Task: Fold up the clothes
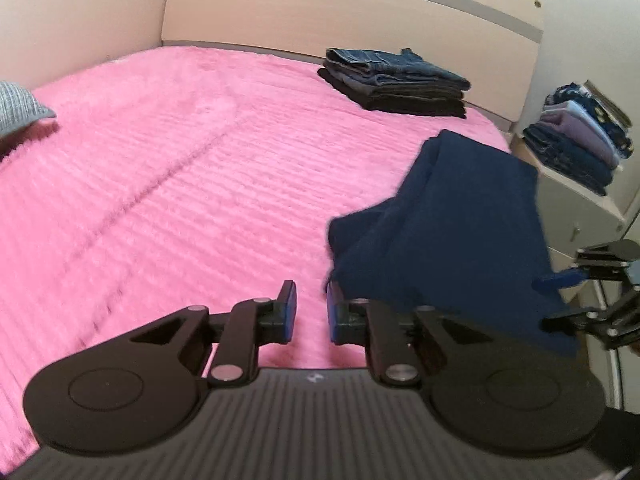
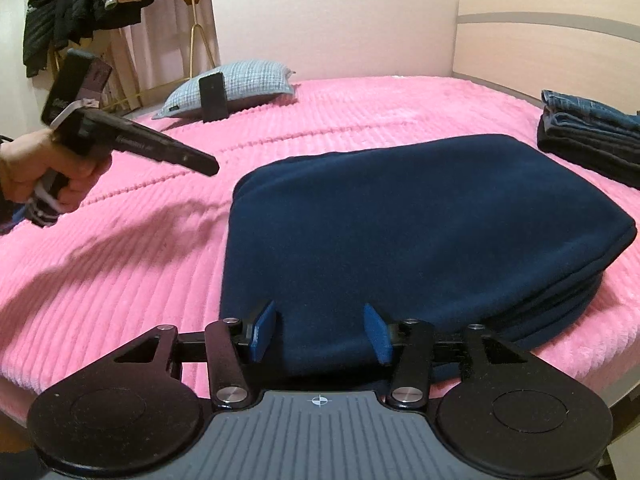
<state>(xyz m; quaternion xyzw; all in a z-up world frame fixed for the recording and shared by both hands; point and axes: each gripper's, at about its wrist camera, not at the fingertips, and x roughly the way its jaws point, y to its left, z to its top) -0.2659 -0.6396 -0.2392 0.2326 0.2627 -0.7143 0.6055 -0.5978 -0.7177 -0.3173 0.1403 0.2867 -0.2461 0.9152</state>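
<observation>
Left jaws narrowly parted, empty; right jaws spread over soft folded navy fleece (image 2: 400, 220) on ribbed pink bedspread (image 2: 120, 280).

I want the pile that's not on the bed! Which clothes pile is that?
The pile on the white nightstand, lilac and blue tops. The jeans stack and navy folded garment lie on the pink bed.

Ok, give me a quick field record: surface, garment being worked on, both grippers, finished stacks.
surface: pink bedspread
garment: navy garment, folded, lying flat on the bedspread
left gripper: narrow gap between pads, nothing held, over bare bedspread beside the garment
right gripper: open, at the garment's near edge, no grip
stacks: folded jeans pile by the headboard; second pile on a side cabinet
</observation>
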